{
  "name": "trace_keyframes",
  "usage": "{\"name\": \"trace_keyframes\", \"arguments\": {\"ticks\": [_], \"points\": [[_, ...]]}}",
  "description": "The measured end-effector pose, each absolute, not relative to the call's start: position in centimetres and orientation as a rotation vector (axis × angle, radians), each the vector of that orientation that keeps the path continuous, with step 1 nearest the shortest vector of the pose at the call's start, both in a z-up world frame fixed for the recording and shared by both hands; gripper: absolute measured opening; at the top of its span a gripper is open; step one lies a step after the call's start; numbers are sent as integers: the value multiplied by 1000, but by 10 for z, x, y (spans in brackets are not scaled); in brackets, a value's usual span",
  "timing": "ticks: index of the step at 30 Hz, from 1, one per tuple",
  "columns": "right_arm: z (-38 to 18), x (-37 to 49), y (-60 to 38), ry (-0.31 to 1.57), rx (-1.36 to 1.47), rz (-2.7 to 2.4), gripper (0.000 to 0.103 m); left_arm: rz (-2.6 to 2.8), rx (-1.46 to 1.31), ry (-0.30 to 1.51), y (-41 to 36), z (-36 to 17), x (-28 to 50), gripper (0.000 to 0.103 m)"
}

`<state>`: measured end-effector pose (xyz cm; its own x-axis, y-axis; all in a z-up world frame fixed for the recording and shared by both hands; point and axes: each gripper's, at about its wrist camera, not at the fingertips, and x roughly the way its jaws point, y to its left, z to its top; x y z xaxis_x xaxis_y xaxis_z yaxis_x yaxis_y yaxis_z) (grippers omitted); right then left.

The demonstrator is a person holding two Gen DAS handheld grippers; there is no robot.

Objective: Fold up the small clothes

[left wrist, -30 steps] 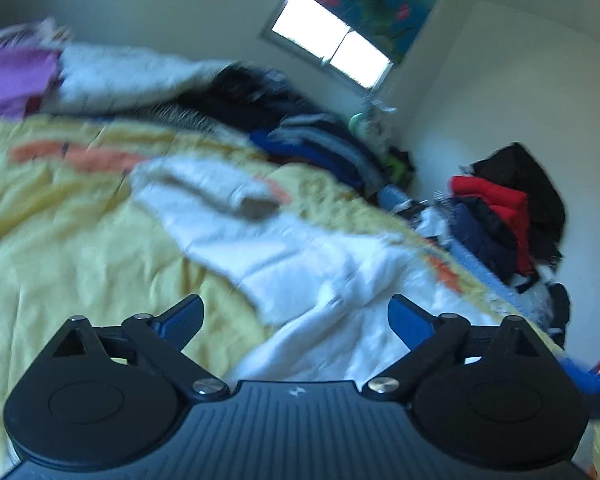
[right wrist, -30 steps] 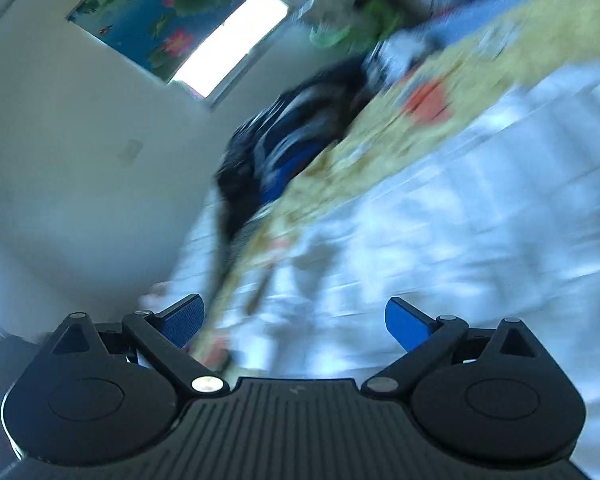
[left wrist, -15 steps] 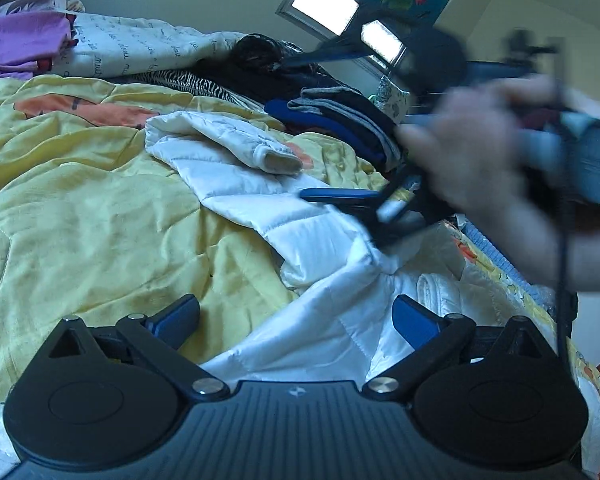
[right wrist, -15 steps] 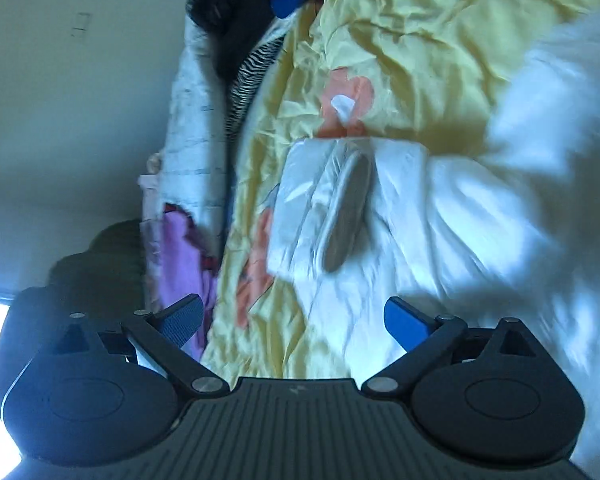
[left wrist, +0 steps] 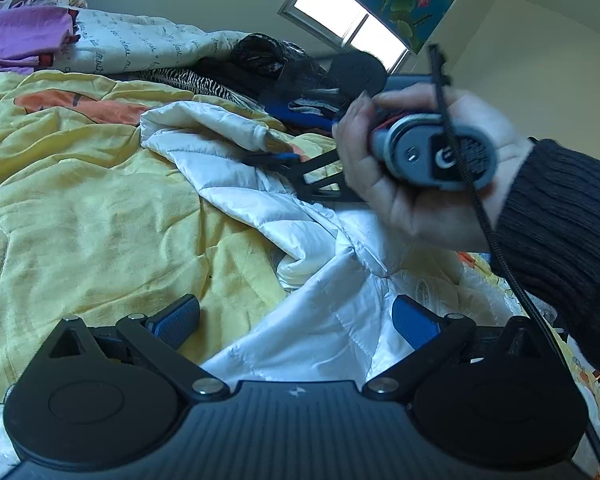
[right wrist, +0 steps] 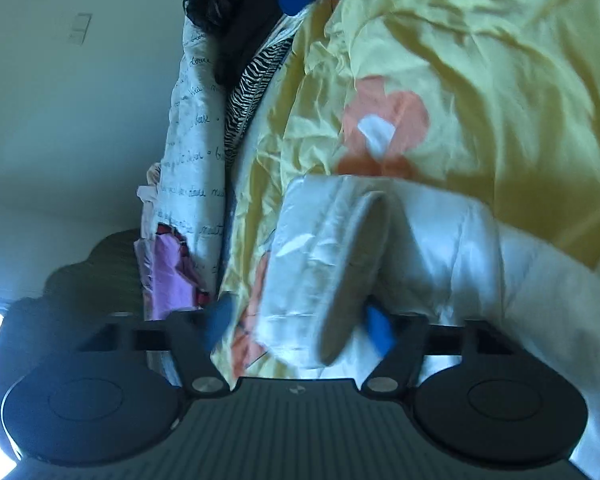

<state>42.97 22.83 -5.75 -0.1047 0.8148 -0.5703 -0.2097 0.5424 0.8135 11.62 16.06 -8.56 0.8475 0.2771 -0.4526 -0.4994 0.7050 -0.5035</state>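
The white jacket (left wrist: 260,208) lay spread on the yellow bed (left wrist: 80,208), its sleeve (right wrist: 340,264) folded back across the body. The right gripper (right wrist: 296,324) had its jaws apart on both sides of the sleeve cuff, probably to grasp it for the next fold. The left gripper (left wrist: 296,316) was open just above the hem, holding nothing, ready to pin it.

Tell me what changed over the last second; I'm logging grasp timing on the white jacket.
The right gripper swung down to the jacket's sleeve cuff and its fingers have narrowed around it; a firm grip isn't clear. The left gripper stayed open over the jacket, which lies unmoved on the yellow quilt.
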Motion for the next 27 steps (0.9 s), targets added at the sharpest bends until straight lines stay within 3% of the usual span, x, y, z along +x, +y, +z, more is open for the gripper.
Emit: {"name": "trace_keyframes", "arguments": {"ticks": [1,4,12,19,27], "points": [[-62,431,232,1435,538,932,27,442,-659,360,161,-85,116,103],[-65,430,234,1403,500,938,20,440,-666,355,162,-86,116,103],[10,417,197,1203,506,1079,16,441,-680,344,164,-87,115,103],[105,406,82,1033,506,1149,16,450,-641,370,160,-85,121,103],[131,403,-26,944,565,1047,16,590,-566,434,157,-44,151,103]]}}
